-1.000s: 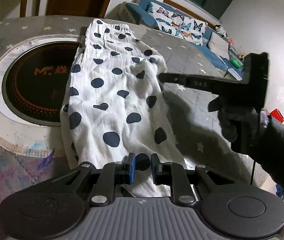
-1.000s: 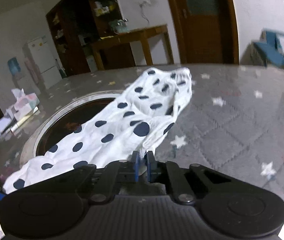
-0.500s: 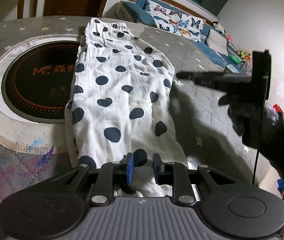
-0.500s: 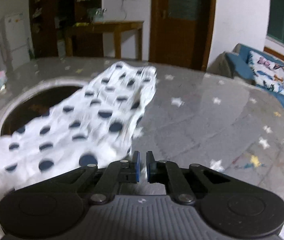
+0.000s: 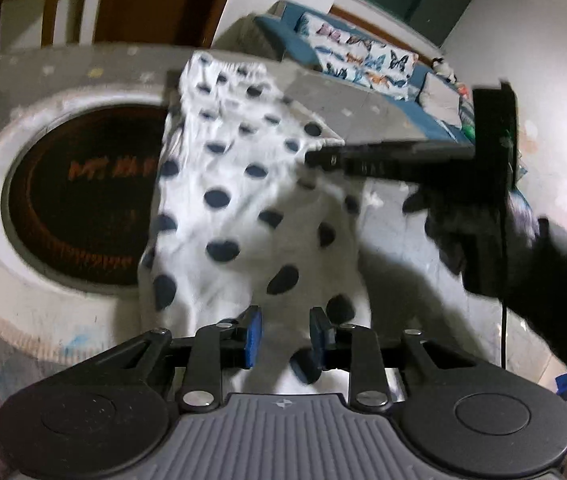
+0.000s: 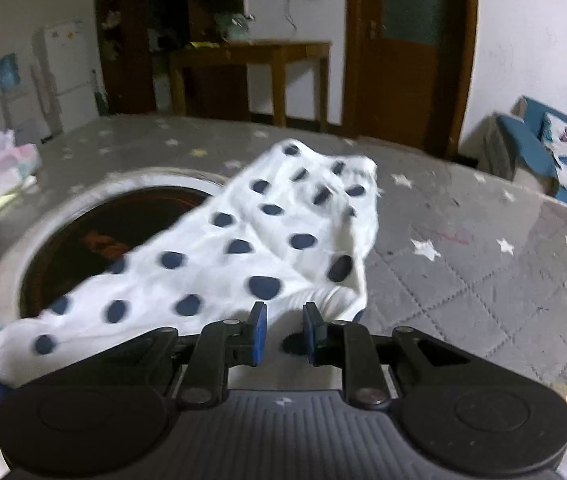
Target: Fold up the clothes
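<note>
The left hand-held gripper (image 5: 285,334) had its blue pads (image 5: 254,332) spread apart with a clear gap, and the near hem of the polka-dot garment (image 5: 243,200) sat right in that gap, nothing pinched as far as I could see. Same story on the other side: the right hand-held gripper (image 6: 283,332) had its blue-padded fingers parted a bit, with the garment's ribbed edge (image 6: 315,294) just in front of and between them, not clamped.

From the left wrist view you could also see the right hand-held gripper (image 5: 315,158) coming in from the right, tip over the right edge of the cloth about halfway up, held by a black-gloved hand (image 5: 471,236). Can't tell from that angle whether it was touching the fabric, it's pretty blurry.

The garment itself was white with navy dots, lying stretched out lengthwise on the table (image 6: 463,272), which had a grey quilted cover with little stars on it. Its left side hung over the rim of the round dark hot plate (image 5: 79,200) set into the table, the one with orange lettering.

Further out: a tissue box (image 6: 7,160) at the far left of the table, a wooden side table (image 6: 259,52) and a brown door (image 6: 407,48) against the back wall, a white fridge (image 6: 65,76) off to the left, and a blue sofa with butterfly-print cushions (image 5: 363,60) on the right.
</note>
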`<state>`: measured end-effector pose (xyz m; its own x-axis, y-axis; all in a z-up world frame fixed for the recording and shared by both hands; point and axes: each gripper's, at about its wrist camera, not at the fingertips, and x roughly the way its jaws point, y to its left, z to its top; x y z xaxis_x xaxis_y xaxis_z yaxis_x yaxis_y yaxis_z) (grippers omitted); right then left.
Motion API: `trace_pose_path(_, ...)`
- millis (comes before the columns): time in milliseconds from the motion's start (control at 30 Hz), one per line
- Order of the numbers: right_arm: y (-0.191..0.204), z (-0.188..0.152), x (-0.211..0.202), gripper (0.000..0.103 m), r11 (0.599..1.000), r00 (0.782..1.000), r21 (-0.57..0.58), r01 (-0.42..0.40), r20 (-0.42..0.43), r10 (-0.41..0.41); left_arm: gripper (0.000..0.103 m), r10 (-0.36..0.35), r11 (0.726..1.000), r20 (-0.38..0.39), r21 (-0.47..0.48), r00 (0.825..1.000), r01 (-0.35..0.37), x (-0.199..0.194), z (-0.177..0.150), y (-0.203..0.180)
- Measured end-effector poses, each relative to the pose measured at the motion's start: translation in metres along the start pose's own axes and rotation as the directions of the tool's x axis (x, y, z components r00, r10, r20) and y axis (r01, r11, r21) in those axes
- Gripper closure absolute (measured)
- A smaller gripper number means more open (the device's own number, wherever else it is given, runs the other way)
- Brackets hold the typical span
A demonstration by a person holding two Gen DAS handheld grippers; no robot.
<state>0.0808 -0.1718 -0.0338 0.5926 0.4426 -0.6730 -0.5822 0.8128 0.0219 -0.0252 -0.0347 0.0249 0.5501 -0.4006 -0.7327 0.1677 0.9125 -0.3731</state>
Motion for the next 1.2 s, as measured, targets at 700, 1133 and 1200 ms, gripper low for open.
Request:
trace_pose_path(700,0.014,0.097,0.119,0.082,0.998,0.998,-0.064,-0.020,-0.057,0.016,0.074,-0.114,0.989,0.006,-0.089,0.993,0.114,0.001,-0.004,0.020)
trace_pose_path(1133,-0.020,0.129,0.146,0.051,0.999,1.000,0.036,-0.008,0.002,0.008,0.074,-0.138,0.983,0.005,-0.118,0.990,0.138,0.002,-0.005,0.019)
trace_pose_path(1200,-0.033,0.123,0.143,0.049,0.998,1.000,0.056,0.002,0.001,-0.002,0.073,-0.135,0.984,0.005,-0.115,0.991,0.135,0.001,-0.005,0.018)
